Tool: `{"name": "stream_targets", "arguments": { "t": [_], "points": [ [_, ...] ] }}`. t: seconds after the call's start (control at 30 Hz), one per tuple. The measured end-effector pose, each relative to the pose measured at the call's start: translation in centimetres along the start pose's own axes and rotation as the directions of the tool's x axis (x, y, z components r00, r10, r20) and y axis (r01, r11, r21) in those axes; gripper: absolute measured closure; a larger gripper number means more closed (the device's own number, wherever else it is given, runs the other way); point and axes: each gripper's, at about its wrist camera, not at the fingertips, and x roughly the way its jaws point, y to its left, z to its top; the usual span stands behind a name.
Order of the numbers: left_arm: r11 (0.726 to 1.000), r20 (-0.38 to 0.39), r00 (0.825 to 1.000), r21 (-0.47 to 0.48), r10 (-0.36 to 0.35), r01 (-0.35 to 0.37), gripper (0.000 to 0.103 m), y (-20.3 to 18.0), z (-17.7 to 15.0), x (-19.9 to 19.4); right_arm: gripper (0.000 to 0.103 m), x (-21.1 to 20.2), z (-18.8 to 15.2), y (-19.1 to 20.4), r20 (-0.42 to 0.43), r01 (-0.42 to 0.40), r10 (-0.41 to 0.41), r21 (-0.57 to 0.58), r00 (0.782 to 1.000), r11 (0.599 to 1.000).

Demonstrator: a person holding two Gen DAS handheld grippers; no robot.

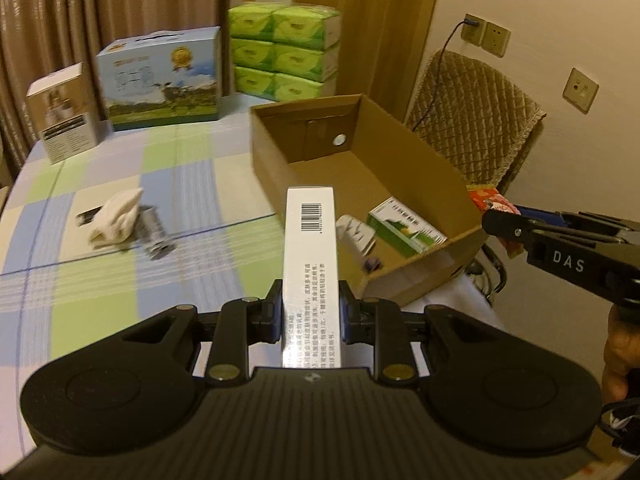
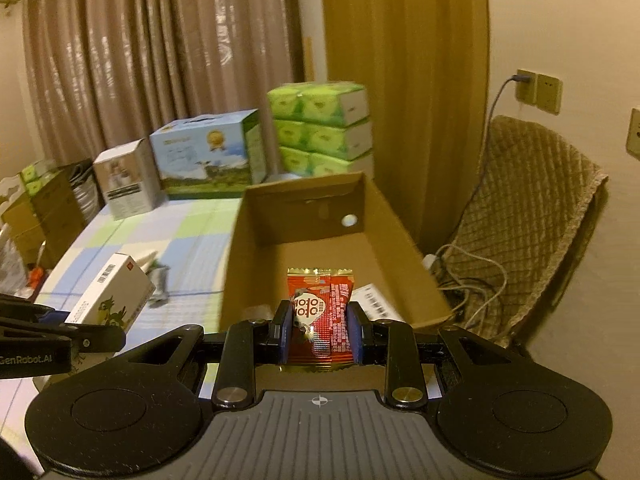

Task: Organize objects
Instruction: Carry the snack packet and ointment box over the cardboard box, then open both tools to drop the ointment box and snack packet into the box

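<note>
My left gripper (image 1: 310,312) pinches the white carton (image 1: 310,264), long axis pointing ahead – cardboard box (image 1: 420,160) lies ahead-right; my right gripper (image 2: 320,330), pinching the red packet (image 2: 320,308), faces its opening – nearer

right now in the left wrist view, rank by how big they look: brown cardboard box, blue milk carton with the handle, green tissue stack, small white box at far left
1. brown cardboard box, nearest, so partly flattered
2. blue milk carton and green tissue stack: too alike to rank
3. small white box, plainly smallest
</note>
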Motion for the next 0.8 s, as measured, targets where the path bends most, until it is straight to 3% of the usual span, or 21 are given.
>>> {"name": "stream_targets", "arguments": {
  "t": [0.47,0.8],
  "points": [
    [0.999,-0.014,0.999,0.022,-0.048,0.049,0.082,-4.5,5.7,7.7,0.077,5.4,2.6,-5.5,-0.019,0.012,-0.011,0.04,1.0,0.999],
    [0.998,-0.025,0.998,0.038,-0.052,0.053,0.082,-5.9,7.7,12.0,0.078,8.3,3.0,-7.3,-0.039,0.021,-0.019,0.063,0.999,0.998]
  ]
}}
